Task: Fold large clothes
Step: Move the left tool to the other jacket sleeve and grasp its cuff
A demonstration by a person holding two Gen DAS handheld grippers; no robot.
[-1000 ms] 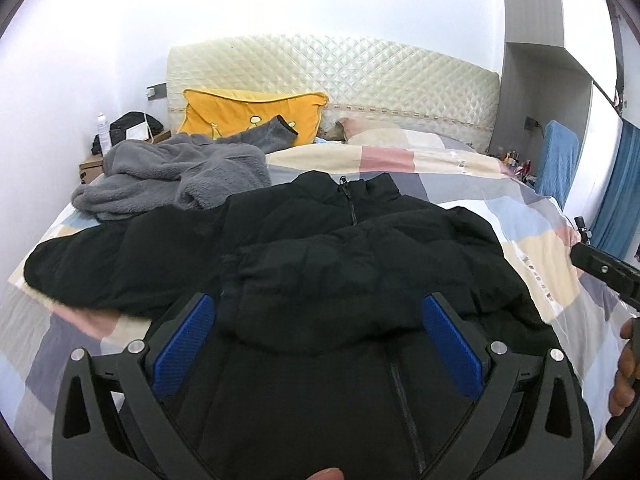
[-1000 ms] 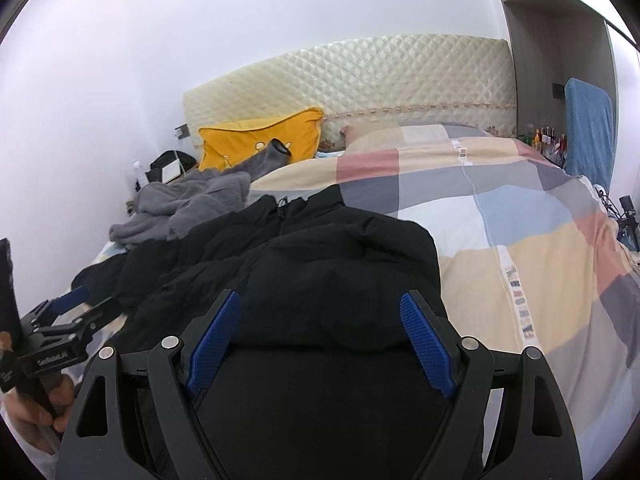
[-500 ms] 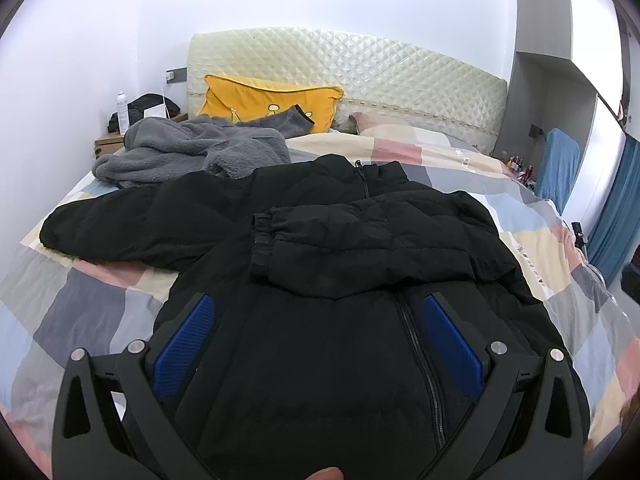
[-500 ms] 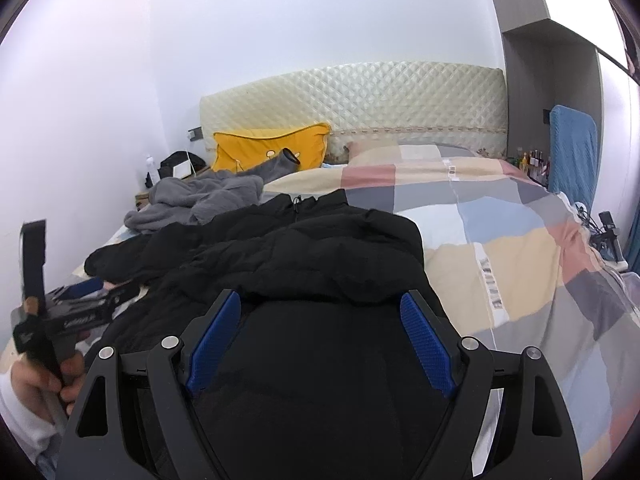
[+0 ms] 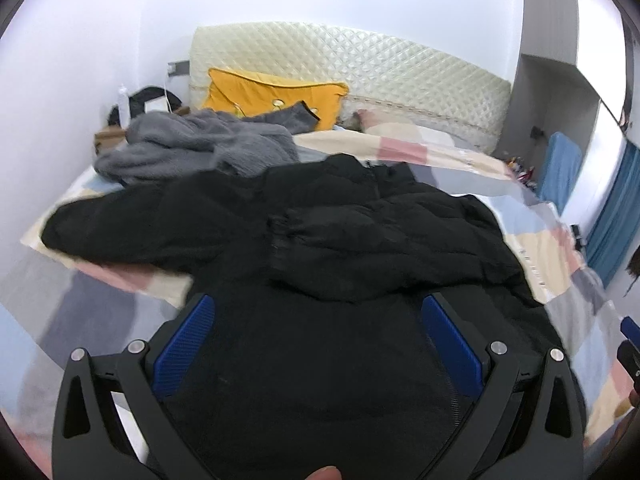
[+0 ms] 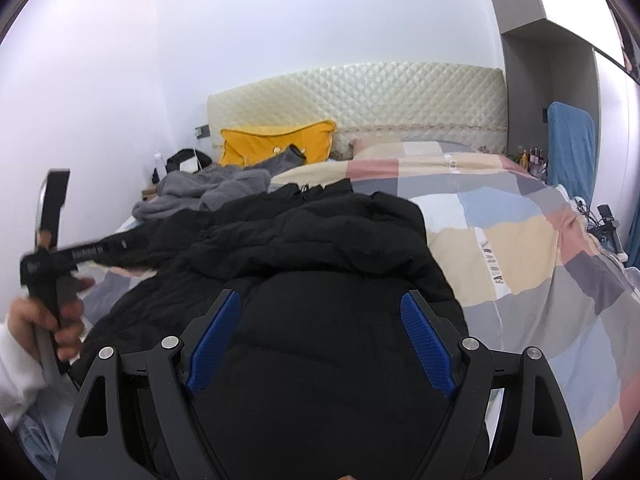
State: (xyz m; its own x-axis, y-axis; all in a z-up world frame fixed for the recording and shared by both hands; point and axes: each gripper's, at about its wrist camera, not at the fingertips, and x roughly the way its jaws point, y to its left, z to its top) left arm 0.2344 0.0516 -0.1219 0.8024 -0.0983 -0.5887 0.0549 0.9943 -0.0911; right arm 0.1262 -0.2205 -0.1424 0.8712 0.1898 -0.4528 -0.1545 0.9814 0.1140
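Note:
A black puffer jacket (image 5: 360,248) lies front up on the checked duvet (image 5: 120,304), collar toward the headboard. One sleeve is folded across its chest (image 5: 380,224); the other stretches out to the left (image 5: 120,228). My left gripper (image 5: 318,304) hovers open over the jacket's lower half with nothing between its blue pads. My right gripper (image 6: 320,300) is open over the jacket's hem (image 6: 340,360), also holding nothing. In the right wrist view, the left gripper (image 6: 100,248) shows at the left edge, held by a hand in a white sleeve.
A grey fleece garment (image 5: 192,144) is heaped at the far left of the bed, in front of a yellow pillow (image 5: 272,96) and a quilted headboard (image 5: 380,60). A nightstand (image 5: 108,132) stands at the left wall. A blue towel (image 6: 570,148) hangs at the right.
The right gripper has drawn back from the jacket, so more of the bed shows. The left gripper has shifted sideways. The jacket lies as before, and both grippers stay open.

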